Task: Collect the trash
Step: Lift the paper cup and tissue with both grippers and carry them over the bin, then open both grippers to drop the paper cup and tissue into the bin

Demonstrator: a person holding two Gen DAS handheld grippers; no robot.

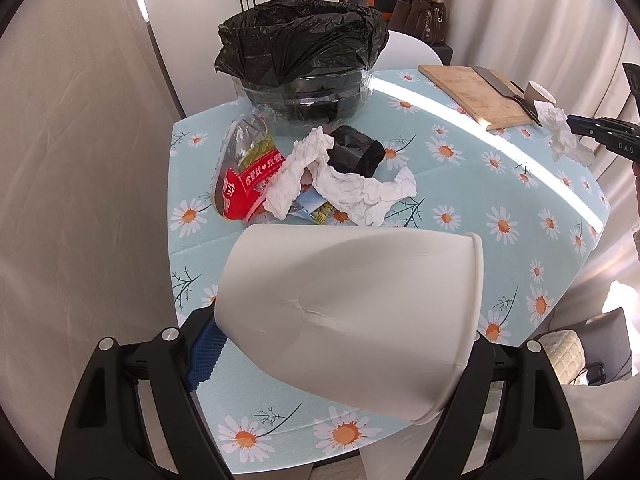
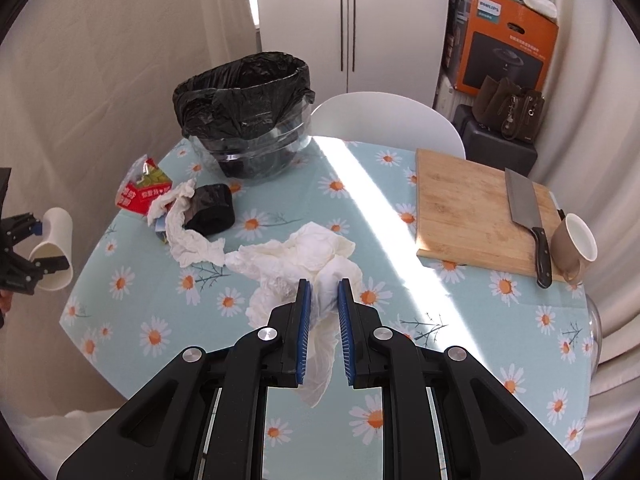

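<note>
Two loads are in hand: our left gripper (image 1: 340,344) clasps a paper cup (image 1: 352,320), our right gripper (image 2: 323,320) a crumpled tissue (image 2: 304,260); next, seemingly, both go over the lined bin (image 2: 244,112) at the table's (image 2: 480,320) far edge.

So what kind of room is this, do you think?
Probably a home dining or kitchen corner: a daisy-print table holding a cutting board and cleaver, a white chair, and an appliance box.

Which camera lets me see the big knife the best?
The right wrist view. There the knife lies whole on the wooden cutting board, blade and black handle both clear, beside a brown cup. In the left wrist view the knife is small and squashed near the picture's edge.
</note>
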